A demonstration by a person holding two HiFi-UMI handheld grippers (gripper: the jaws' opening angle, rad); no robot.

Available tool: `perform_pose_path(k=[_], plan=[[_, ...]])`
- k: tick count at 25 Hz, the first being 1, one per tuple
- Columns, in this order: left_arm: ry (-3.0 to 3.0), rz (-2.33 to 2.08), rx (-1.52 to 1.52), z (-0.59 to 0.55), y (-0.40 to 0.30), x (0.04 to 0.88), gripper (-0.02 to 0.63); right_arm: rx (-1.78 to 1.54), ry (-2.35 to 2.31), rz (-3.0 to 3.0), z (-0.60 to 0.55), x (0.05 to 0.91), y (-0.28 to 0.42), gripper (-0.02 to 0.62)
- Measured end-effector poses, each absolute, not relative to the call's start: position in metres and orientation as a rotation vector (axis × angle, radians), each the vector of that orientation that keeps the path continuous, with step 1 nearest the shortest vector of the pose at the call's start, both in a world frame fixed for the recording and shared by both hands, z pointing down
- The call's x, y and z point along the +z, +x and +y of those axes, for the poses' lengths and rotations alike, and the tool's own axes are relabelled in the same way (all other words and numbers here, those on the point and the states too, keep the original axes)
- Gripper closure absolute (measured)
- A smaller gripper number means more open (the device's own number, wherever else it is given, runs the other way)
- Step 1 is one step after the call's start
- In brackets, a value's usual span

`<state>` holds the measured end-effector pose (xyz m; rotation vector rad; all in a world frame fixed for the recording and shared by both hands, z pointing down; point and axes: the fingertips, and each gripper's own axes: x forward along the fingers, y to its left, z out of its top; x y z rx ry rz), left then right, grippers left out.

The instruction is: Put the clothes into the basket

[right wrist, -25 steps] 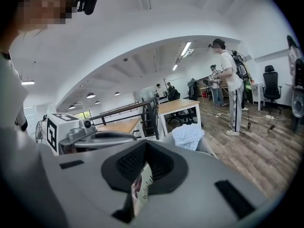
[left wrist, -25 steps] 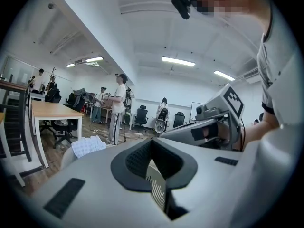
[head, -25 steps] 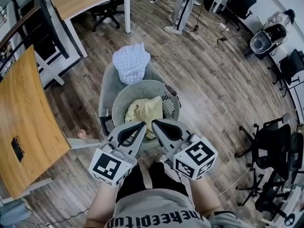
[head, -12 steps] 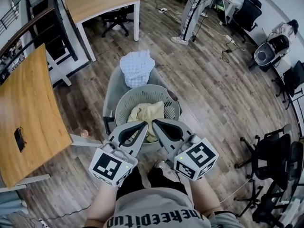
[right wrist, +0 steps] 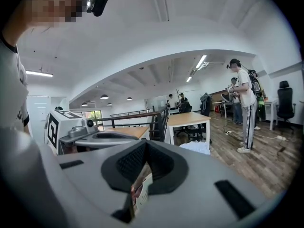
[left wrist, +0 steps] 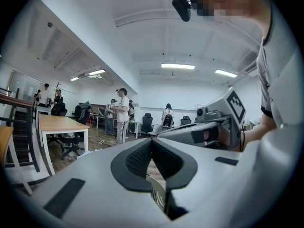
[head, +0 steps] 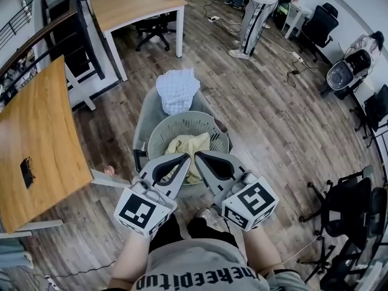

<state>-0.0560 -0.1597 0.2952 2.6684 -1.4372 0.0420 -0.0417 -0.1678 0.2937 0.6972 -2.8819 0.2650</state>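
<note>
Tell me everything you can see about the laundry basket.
The laundry basket is round, pale grey-green, apparently plastic, with slotted walls and a smooth rim. It stands upright on what looks like a grey chair, open top up. A crumpled yellow garment lies inside. A checked cloth is draped over the chair back just behind it.

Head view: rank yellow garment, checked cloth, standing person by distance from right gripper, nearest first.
1. Yellow garment, in the basket just ahead of right gripper.
2. Checked cloth, on chair back beyond.
3. Standing person, far upper right.
</note>
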Motion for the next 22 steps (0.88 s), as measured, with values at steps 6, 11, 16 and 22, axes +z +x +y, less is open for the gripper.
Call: perform_pose_path(k=[6, 11, 16, 22], plan=[[2.667, -1.47, 0.046, -0.1616, -0.054, 0.2915, 0.592, 0.244, 0.67, -2.898, -0.1701, 0.2893, -0.0406, 0.586], [2.658, -1.504, 0.042, -0.1625, -0.0552, 0.2891, 0.592, 0.235, 0.64, -2.905, -0.171, 0.2886, -0.0422, 0.586], [2.634, -1.531, 0.052, -0.1624, -0.0565, 0.2886, 0.592, 0.223, 0.606, -2.913, -0.1708, 0.2884, -0.0455, 0.586], [2.639, -1.559, 0.041, -0.1636, -0.0591, 0.2883, 0.592, 0.213, 0.584, -2.917, -0.1716, 0.2885, -0.0476, 0.586]])
